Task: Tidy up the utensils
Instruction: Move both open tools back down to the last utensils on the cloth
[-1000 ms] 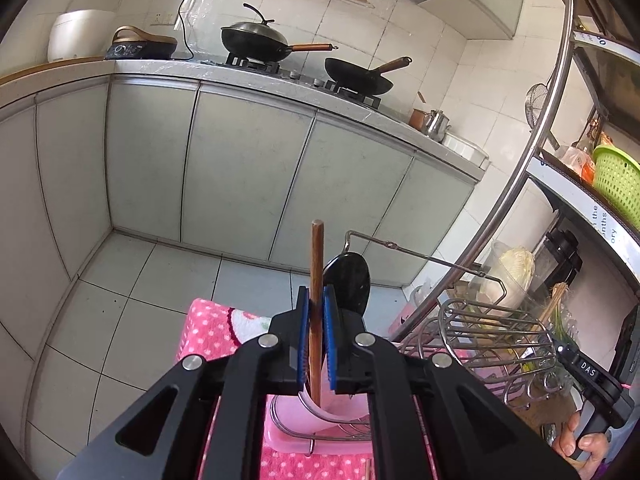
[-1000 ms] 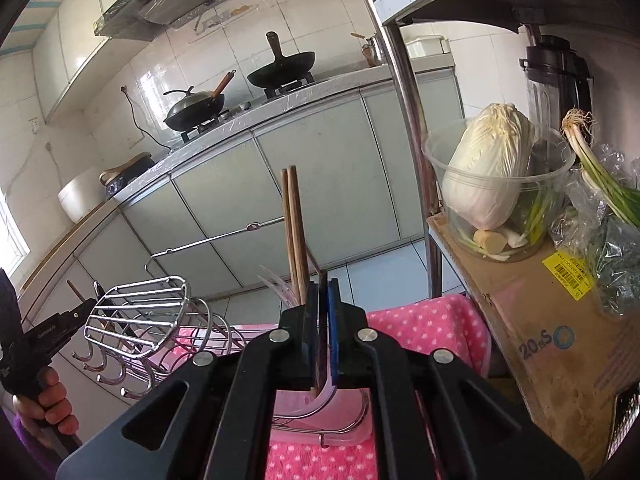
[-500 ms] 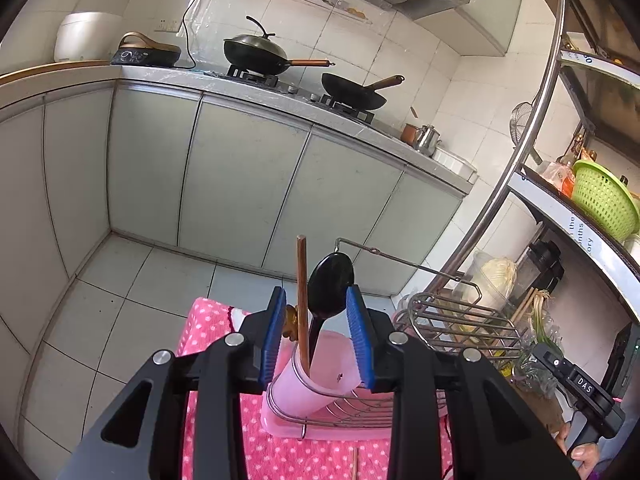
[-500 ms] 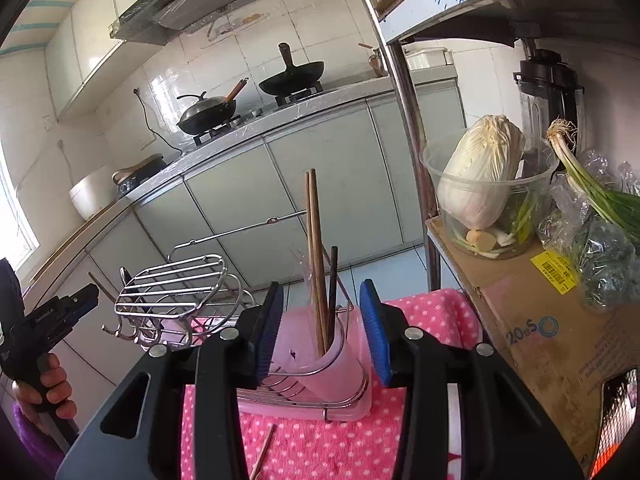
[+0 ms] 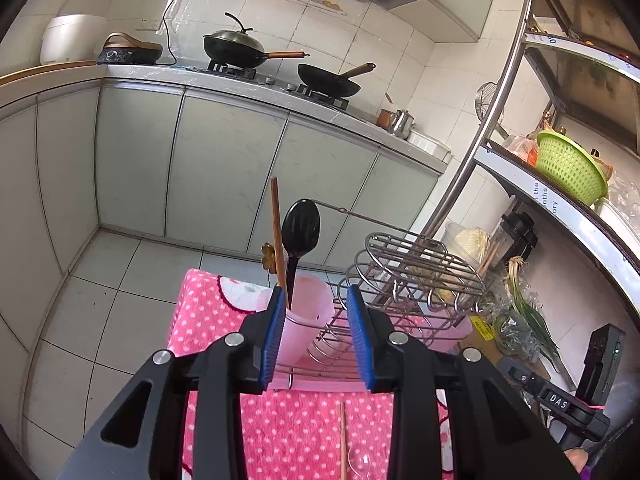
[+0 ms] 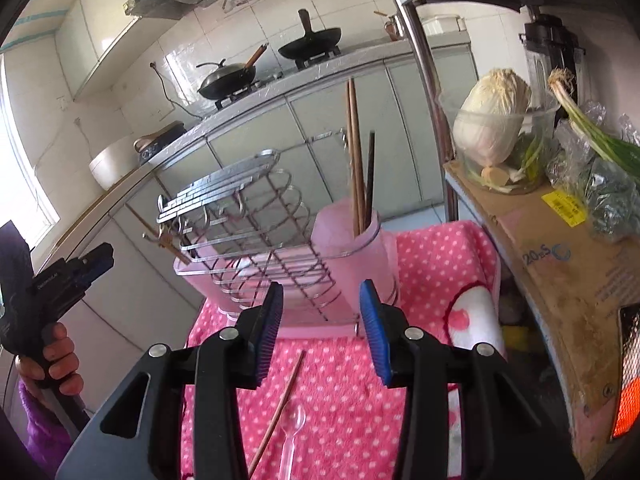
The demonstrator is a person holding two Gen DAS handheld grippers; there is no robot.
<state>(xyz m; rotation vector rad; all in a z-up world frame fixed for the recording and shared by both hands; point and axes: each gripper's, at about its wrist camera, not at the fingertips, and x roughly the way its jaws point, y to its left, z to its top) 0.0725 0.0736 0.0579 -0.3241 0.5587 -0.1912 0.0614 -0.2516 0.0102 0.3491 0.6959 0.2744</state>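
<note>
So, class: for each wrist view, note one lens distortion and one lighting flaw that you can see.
Left wrist view: the straight shelf post bows into a curve, dark corners frame the picture, and light is even. Right wrist view: the counter edge bends, and the window at the left is blown out white.

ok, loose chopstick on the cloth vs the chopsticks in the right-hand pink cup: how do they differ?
1. Pose: the loose chopstick lies flat on the pink dotted cloth; the cupped chopsticks stand nearly upright.
2. Place: the loose chopstick is outside the rack, beside a clear plastic spoon; the cupped chopsticks sit inside the pink cup.
3. Count: the loose chopstick is single; the cupped chopsticks are a brown pair beside a darker stick.

Shared: thin, brown, wooden-looking.
</note>
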